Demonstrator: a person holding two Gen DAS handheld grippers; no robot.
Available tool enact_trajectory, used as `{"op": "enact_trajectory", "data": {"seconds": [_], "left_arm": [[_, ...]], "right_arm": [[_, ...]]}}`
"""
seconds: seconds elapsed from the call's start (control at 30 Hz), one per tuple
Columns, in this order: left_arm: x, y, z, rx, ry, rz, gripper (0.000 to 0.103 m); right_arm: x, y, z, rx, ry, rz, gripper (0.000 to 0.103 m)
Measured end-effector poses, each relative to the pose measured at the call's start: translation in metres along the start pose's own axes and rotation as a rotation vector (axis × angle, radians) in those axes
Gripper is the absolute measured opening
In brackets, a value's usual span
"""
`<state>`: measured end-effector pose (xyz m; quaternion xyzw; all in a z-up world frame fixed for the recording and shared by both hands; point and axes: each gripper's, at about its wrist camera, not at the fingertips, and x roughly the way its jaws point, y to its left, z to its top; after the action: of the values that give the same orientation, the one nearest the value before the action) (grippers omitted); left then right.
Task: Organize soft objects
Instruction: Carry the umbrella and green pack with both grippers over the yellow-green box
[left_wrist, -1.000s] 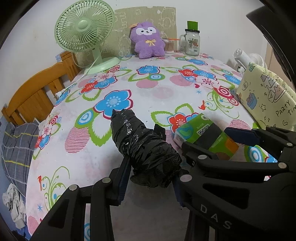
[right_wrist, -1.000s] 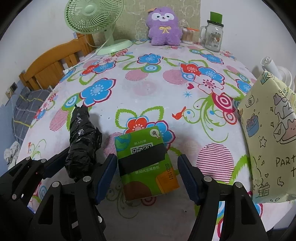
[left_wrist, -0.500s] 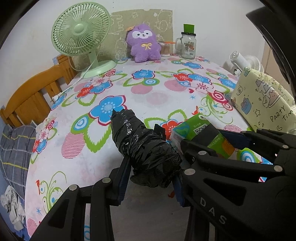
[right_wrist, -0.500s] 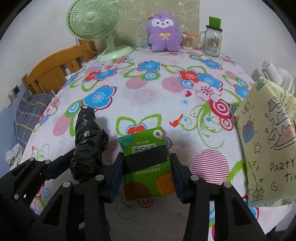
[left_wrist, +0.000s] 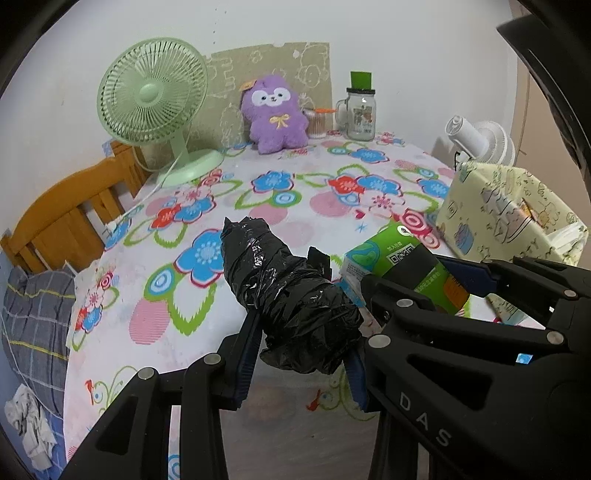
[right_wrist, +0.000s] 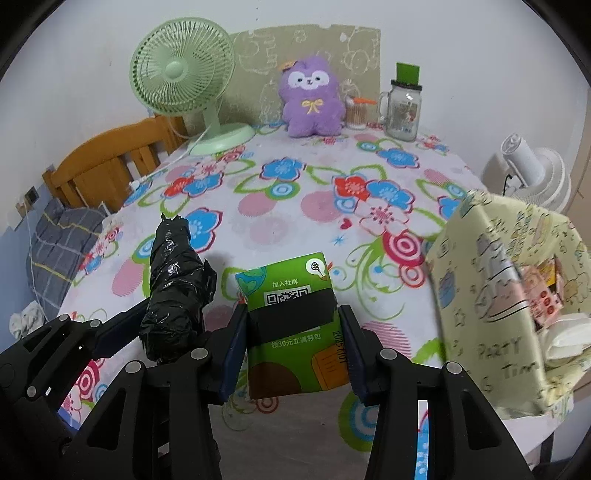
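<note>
Left tongs (left_wrist: 301, 354) squeeze black bag roll (left_wrist: 288, 291), long way pointing far. Right tongs (right_wrist: 291, 343) just closed, now pinch green tissue pack (right_wrist: 295, 325). Both lifted off tabletop (right_wrist: 295, 206). Yellow bag (right_wrist: 509, 295) sits right (open top), nearer right tongs.

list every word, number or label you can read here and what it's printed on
"DAS": left gripper body.
"加入社群", "领30元立减券包", "2025 1101": green tissue pack; its QR code is partly taped over.
"PARTY TIME": yellow gift bag.
Glass jar label: too small to read.
</note>
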<state>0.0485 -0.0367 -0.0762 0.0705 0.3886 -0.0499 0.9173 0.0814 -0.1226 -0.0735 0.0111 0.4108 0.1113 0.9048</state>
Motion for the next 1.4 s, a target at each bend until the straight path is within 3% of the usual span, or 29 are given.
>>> {"op": "enact_trajectory", "data": {"seconds": [0.83, 1.4], "left_arm": [[-0.033, -0.04, 0.045, 0.05, -0.09, -0.019, 0.043], [-0.042, -0.088, 0.071, 0.1, -0.133, -0.091, 0.043]], "right_arm": [[-0.051, -0.045, 0.028, 0.034, -0.109, -0.042, 0.051], [-0.076, -0.097, 0.037, 0.087, -0.152, -0.101, 0.051]]}}
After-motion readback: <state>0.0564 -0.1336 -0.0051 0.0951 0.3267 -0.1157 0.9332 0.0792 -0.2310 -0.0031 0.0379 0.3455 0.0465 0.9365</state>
